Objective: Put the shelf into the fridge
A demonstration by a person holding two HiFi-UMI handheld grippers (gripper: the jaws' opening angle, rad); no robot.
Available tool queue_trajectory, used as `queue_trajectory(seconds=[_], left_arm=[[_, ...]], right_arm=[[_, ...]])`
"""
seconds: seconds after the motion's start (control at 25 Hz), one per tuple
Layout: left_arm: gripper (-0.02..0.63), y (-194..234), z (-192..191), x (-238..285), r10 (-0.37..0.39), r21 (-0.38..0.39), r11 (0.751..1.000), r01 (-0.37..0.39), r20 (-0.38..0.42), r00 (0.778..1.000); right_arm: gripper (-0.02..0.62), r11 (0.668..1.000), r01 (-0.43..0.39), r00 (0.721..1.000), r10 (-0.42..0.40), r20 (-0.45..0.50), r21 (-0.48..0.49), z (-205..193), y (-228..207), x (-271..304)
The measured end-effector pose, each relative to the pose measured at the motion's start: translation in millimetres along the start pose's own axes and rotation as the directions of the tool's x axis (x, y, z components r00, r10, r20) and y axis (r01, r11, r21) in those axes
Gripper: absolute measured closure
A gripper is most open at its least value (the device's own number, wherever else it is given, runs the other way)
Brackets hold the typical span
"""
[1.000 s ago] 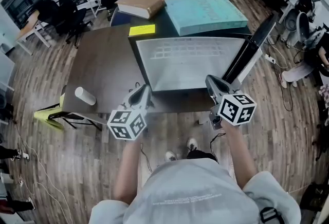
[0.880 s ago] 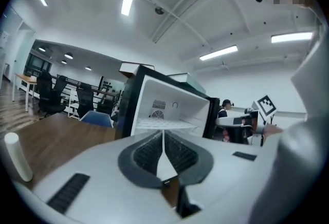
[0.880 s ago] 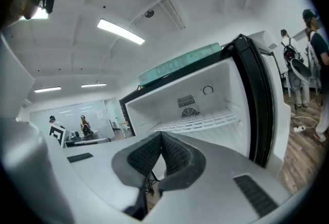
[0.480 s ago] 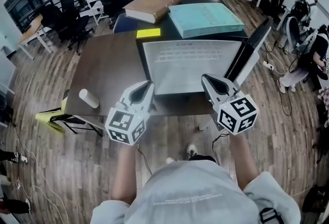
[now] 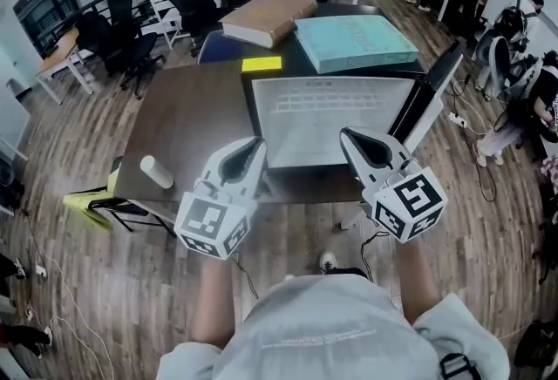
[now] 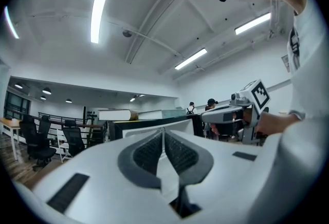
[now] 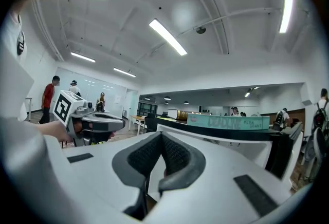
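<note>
The shelf is a flat white panel held level in front of the black fridge. The fridge door stands open at the right. My left gripper is shut on the shelf's near left edge, and my right gripper is shut on its near right part. In the left gripper view the pads meet on a thin white edge, with the shelf stretching ahead. The right gripper view shows the same grip with the shelf beyond it.
A teal box and a brown book lie on top of the fridge. A dark wooden table at the left carries a white cylinder and a yellow note. Office chairs and people stand further off.
Both grippers have risen toward the camera with the shelf still in them. Each has rolled, so its marker cube faces differently.
</note>
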State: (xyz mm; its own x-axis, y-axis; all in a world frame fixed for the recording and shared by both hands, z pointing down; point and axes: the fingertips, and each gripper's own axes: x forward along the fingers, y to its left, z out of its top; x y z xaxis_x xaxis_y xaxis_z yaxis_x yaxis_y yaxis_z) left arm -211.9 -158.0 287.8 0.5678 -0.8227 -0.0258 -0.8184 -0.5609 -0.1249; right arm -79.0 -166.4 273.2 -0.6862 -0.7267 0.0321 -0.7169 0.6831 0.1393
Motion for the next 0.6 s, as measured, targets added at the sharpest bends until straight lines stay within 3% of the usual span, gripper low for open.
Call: queue_trajectory(seconds=[0.6], left_arm=[[0.578,3.8,-8.8,6.9,-0.030,-0.057,0.998,0.030,0.000,1.000]], right_arm=[[0.580,1.000,0.001,1.000,-0.001,-0.025,0.005,-9.3,-4.7,16.8]])
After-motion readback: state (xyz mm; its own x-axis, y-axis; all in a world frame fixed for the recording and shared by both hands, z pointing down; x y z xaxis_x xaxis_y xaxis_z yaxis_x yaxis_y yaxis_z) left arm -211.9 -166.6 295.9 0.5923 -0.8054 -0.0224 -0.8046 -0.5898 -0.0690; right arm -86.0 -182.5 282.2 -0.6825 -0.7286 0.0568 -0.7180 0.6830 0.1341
